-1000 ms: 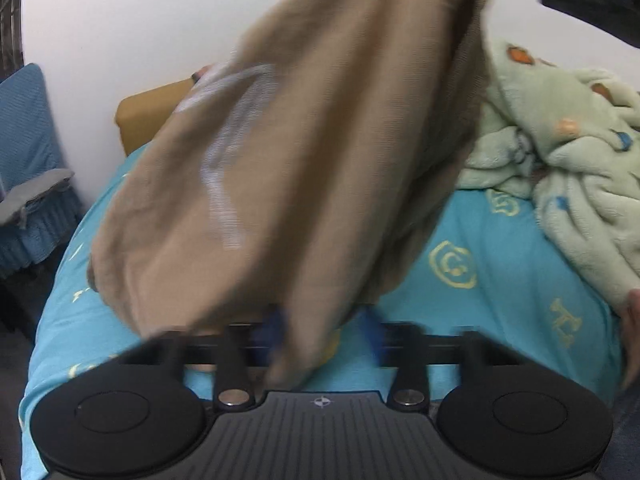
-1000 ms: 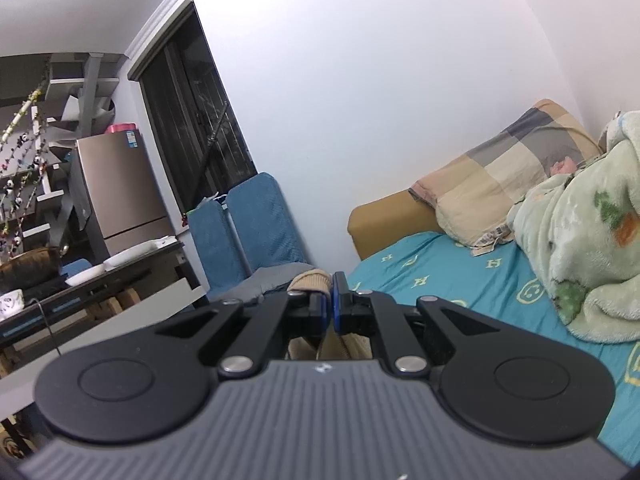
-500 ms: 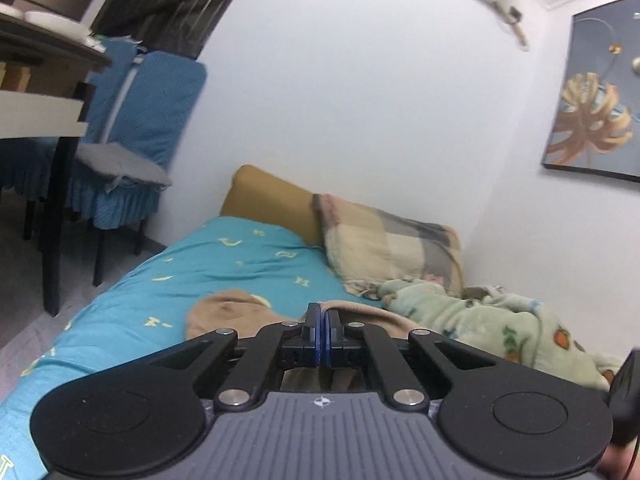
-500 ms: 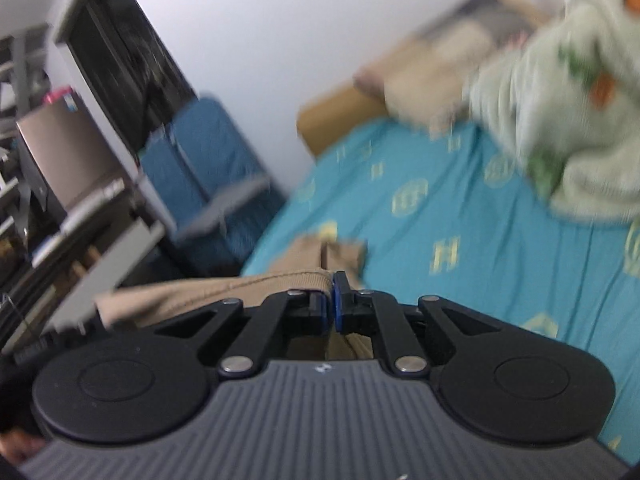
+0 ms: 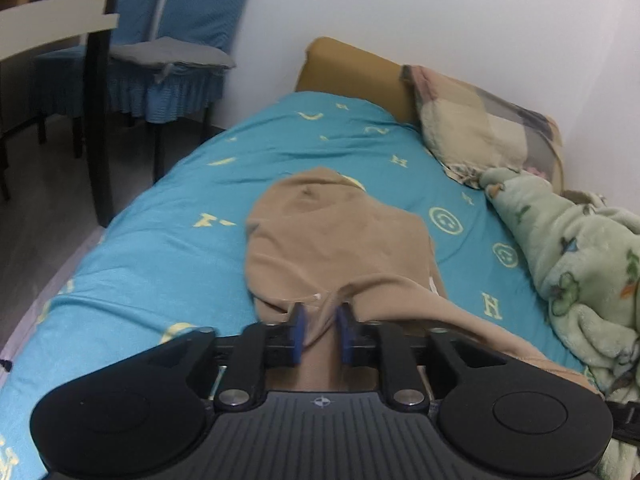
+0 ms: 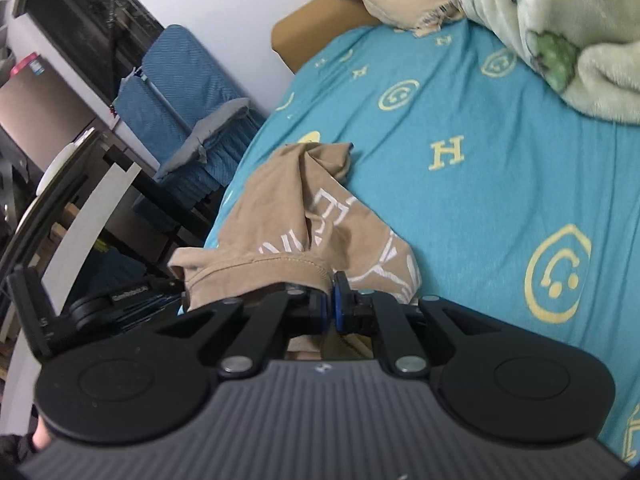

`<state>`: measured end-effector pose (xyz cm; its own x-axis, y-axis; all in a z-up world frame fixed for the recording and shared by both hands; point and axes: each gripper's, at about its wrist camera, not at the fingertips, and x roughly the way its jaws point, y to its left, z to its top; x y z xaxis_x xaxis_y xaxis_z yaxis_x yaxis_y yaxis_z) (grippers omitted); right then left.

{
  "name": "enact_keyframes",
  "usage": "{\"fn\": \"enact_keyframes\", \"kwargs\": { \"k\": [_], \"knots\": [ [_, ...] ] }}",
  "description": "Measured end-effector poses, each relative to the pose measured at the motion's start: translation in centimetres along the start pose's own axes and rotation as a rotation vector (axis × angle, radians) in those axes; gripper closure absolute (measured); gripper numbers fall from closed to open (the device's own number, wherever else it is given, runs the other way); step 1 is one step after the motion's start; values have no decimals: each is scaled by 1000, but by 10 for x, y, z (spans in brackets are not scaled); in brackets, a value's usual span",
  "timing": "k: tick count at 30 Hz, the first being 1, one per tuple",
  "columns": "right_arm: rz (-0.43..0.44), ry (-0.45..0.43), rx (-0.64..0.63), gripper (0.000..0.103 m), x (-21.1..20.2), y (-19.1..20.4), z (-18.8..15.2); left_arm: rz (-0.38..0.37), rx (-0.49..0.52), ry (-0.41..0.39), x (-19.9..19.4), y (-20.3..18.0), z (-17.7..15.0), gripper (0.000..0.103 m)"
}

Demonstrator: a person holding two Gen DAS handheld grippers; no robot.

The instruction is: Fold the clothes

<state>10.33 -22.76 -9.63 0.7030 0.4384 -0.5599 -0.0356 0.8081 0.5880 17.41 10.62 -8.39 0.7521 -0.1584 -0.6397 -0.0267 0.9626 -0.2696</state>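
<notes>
The tan garment point(image 5: 340, 240) near edge seems hidden behind the left gripper point(image 5: 320, 334).

**Count of what is in view**

One tan garment point(image 5: 340, 236) lies on one bed point(image 5: 160, 248) covered by a single teal sheet. Two grippers show: the left gripper point(image 5: 320, 330) and the right gripper point(image 6: 331, 300), each with two blue-padded fingers. At the head of the bed sit one patchwork pillow point(image 5: 480, 132) and one mustard cushion point(image 5: 352, 72). One pale green fleece blanket point(image 5: 580, 264) is bunched along the side. Two chairs with blue covers point(image 6: 188, 92) stand beside the bed, one carrying one grey seat pad point(image 5: 172, 54). One dark table leg point(image 5: 100, 100) is visible.
</notes>
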Motion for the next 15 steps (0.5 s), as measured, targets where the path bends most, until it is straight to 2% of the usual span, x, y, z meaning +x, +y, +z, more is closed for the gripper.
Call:
{"fn": "enact_keyframes", "kwargs": {
  "k": [1,3,6,9,11,13,15],
  "knots": [
    [-2,-2,4,95,0,-1,0,8,-1,-20,-11,-1,1,47],
    [-4,-9,7,95,-1,-2,0,28,3,-62,-35,-4,1,35],
    [2,-13,9,95,-2,-3,1,33,68,-87,-68,-16,-8,29],
    [3,-15,7,95,-3,-3,1,21,259,-130,-100,-46,-27,19],
    [5,-17,8,95,-3,-3,1,2,385,-160,-113,-69,-43,17],
    [8,-19,10,95,-4,-3,1,-31,509,-169,-119,-90,-61,12],
    [11,-21,9,95,-5,-2,1,-2,629,-189,-109,-105,-75,10]
  ]
}}
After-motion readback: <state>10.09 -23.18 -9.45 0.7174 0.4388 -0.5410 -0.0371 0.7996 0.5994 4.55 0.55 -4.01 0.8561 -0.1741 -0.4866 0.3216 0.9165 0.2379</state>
